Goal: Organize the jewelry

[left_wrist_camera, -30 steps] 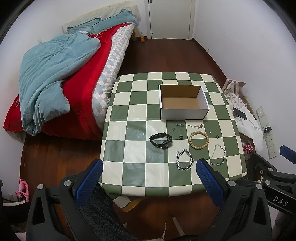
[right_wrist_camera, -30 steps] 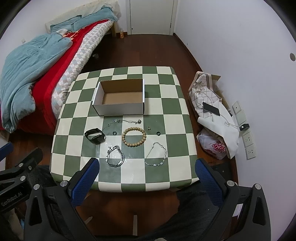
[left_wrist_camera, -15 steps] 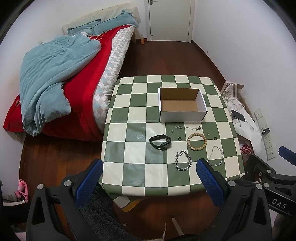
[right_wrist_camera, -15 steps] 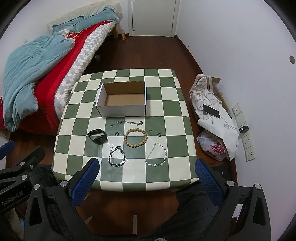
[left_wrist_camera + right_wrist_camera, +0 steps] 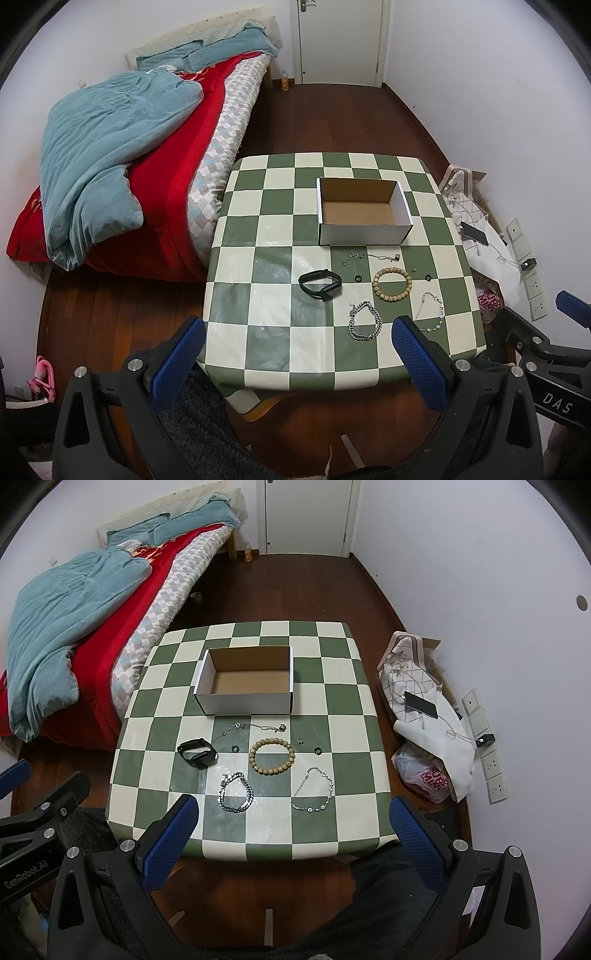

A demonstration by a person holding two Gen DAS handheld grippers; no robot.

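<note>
Both tools hang wide open above the near edge of the table (image 5: 347, 657), holding nothing and touching nothing: the left tool (image 5: 295, 358) with its blue-padded fingers (image 5: 177, 363) spread far apart, the right tool (image 5: 295, 836) just the same beside it. All the jewelry lies on the green-and-cream checked cloth ahead of them, well apart from either tool. Nearest the fingers is a heavy silver chain bracelet (image 5: 236, 792), and to its right a thin silver bracelet with small stones (image 5: 314, 790). Beyond those sits a wooden bead bracelet (image 5: 272, 756), with a black wristband (image 5: 197, 753) off to its left. Two small dark rings (image 5: 235, 748) flank the beads, one on either side, and a fine chain necklace (image 5: 255, 726) runs along just in front of the open cardboard box (image 5: 245, 679), which stands empty toward the far half of the table. A bed (image 5: 122, 155) with a teal quilt lies to the left
</note>
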